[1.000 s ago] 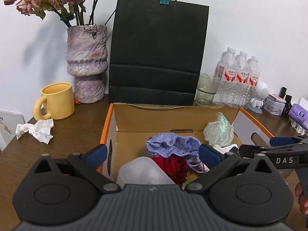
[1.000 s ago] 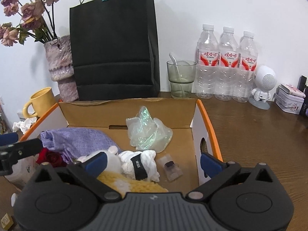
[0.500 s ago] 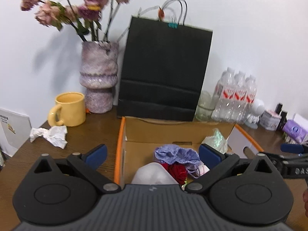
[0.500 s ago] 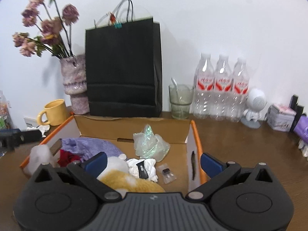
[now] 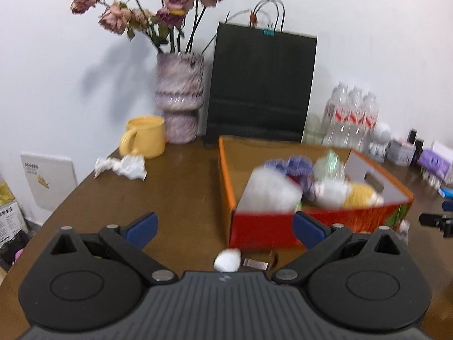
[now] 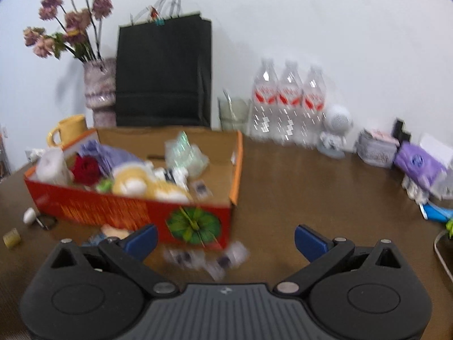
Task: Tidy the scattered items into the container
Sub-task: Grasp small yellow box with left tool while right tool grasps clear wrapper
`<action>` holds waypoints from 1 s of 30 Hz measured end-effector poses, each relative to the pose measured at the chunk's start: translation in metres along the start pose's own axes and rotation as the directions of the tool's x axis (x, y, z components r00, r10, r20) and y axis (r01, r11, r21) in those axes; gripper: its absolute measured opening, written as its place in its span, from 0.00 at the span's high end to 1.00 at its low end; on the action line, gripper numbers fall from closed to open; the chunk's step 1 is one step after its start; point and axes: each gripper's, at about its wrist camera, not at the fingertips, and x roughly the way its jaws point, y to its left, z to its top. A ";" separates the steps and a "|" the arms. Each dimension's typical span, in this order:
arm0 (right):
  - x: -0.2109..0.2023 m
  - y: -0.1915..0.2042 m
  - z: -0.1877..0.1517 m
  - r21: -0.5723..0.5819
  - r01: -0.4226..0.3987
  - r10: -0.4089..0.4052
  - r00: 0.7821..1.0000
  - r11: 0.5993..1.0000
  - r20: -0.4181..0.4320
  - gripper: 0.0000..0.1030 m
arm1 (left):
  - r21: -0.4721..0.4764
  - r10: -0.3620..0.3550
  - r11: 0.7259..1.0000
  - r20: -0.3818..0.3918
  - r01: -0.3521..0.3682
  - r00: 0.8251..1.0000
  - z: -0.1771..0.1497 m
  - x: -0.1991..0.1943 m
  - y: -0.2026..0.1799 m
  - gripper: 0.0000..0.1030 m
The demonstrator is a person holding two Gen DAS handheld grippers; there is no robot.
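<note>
Box contents (image 5: 308,181) motion-blurred; small packets (image 6: 206,257) below box indistinct.

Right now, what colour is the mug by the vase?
Yellow. The mug shows best in the left wrist view.

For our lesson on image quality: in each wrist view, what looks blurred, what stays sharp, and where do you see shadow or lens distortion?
Left wrist view: the box and its contents smear with motion, the gripper stays crisp, the flowers cast a soft shadow on the wall. Right wrist view: box and bottles are blurred; fisheye darkens the corners and bends the table.
</note>
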 end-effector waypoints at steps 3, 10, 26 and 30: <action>0.002 -0.004 -0.014 0.003 0.009 -0.009 1.000 1.000 -0.024 0.00 | 0.006 0.014 1.000 -0.046 -0.014 0.999 -0.017 0.000 0.002 0.00; 0.001 -0.002 -0.034 0.011 0.006 -0.005 0.998 1.000 -0.062 0.00 | 0.005 0.021 1.000 -0.115 -0.021 0.993 -0.045 0.000 0.001 0.00; 0.015 -0.008 -0.037 0.078 0.009 -0.001 0.995 0.997 -0.101 0.18 | 0.083 0.066 0.995 -0.166 -0.053 0.984 -0.055 0.022 -0.008 0.11; 0.023 -0.011 -0.030 0.109 0.013 -0.002 0.995 0.994 -0.098 0.28 | 0.084 0.052 0.996 -0.173 -0.038 0.984 -0.054 0.027 -0.008 0.30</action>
